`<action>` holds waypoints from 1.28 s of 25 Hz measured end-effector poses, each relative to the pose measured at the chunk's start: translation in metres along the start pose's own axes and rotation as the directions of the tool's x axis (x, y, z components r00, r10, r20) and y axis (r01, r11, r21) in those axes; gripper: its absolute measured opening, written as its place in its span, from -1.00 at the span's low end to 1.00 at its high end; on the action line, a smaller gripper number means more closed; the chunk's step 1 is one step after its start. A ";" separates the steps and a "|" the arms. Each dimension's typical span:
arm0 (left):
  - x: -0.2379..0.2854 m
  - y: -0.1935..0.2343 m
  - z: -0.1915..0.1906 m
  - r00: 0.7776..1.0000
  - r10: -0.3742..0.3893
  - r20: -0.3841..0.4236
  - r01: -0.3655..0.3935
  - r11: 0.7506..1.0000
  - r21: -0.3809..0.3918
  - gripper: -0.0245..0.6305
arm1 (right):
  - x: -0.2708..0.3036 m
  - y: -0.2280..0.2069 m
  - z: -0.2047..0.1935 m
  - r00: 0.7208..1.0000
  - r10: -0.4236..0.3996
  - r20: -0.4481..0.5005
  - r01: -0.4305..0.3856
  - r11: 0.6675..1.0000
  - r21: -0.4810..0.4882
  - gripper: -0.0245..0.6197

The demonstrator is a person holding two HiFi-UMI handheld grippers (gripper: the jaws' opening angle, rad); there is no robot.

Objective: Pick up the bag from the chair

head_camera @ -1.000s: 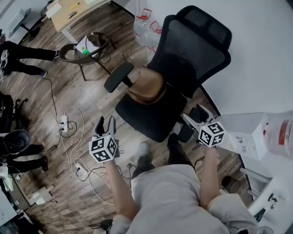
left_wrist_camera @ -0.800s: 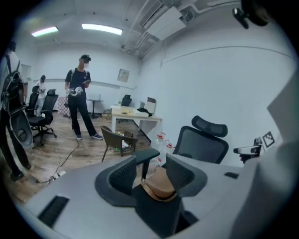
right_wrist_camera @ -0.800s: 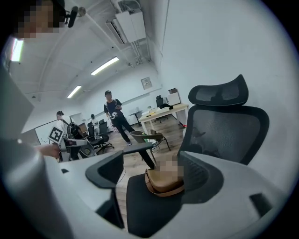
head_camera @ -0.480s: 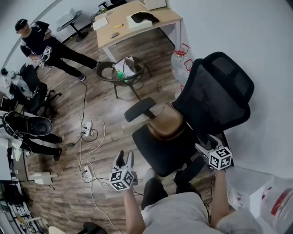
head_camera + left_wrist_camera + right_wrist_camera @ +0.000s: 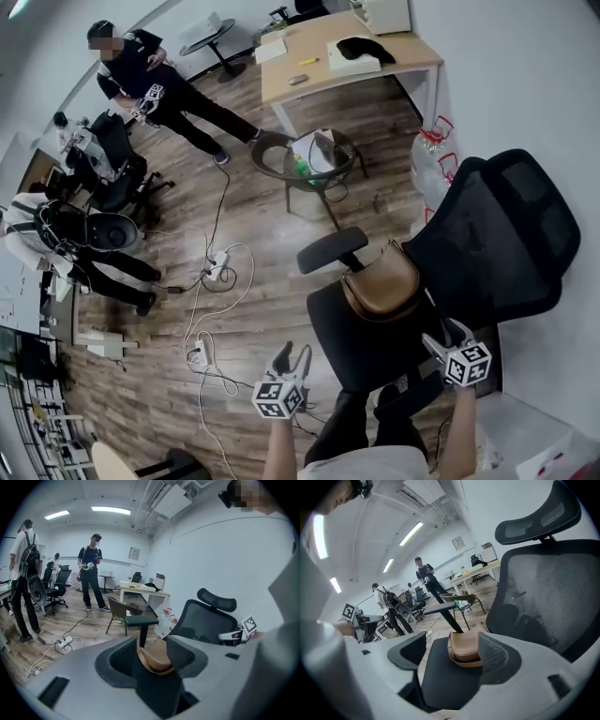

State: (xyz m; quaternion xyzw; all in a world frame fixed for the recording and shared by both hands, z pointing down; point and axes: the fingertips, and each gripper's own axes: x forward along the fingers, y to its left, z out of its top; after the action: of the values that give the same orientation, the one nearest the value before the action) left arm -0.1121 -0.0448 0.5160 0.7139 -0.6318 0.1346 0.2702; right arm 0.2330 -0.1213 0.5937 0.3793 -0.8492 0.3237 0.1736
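Bag: one tan leather bag [image 5: 380,286], lying at the seat's back.
Chair: one black mesh office chair [image 5: 497,234].
Grippers: two, left gripper [image 5: 292,356] and right gripper [image 5: 444,335], both spread apart, empty, clear of the bag.

Grey left gripper [image 5: 292,355], grey right gripper [image 5: 445,334], black ribbed pads [image 5: 123,657], black-and-white marker cubes [image 5: 278,398], pale shirt [image 5: 361,466], dark trousers [image 5: 342,424]
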 end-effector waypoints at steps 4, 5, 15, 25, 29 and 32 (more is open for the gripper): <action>0.047 0.006 -0.026 0.997 -0.069 -0.045 0.069 0.998 -0.008 -0.34 | 0.021 0.002 0.003 1.000 -0.007 0.005 0.007 1.000 -0.024 0.15; 0.062 0.006 -0.030 0.995 -0.087 -0.052 0.087 0.996 -0.007 -0.34 | 0.025 -0.001 0.004 1.000 -0.017 0.004 0.017 0.999 -0.032 0.15; 0.180 0.001 -0.031 0.970 -0.231 -0.081 0.233 0.972 0.019 -0.35 | 0.065 -0.031 -0.007 0.993 -0.099 -0.065 0.096 0.994 -0.048 0.15; 0.241 0.027 -0.037 0.948 -0.281 -0.152 0.289 0.957 0.034 -0.36 | 0.120 -0.045 0.004 0.988 -0.112 -0.106 0.107 0.993 -0.054 0.15; 0.259 0.035 -0.044 0.943 -0.291 -0.162 0.301 0.953 0.042 -0.36 | 0.148 -0.066 -0.002 0.985 -0.125 -0.118 0.119 0.991 -0.053 0.15; 0.274 0.036 -0.056 0.936 -0.303 -0.178 0.315 0.948 0.040 -0.36 | 0.168 -0.083 -0.012 0.981 -0.144 -0.128 0.140 0.989 -0.040 0.15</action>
State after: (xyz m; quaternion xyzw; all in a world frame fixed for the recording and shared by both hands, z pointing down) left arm -0.0939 -0.2427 0.7156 0.7989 -0.4816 0.1723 0.3163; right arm 0.1872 -0.2444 0.7278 0.4142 -0.8118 0.3214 0.2572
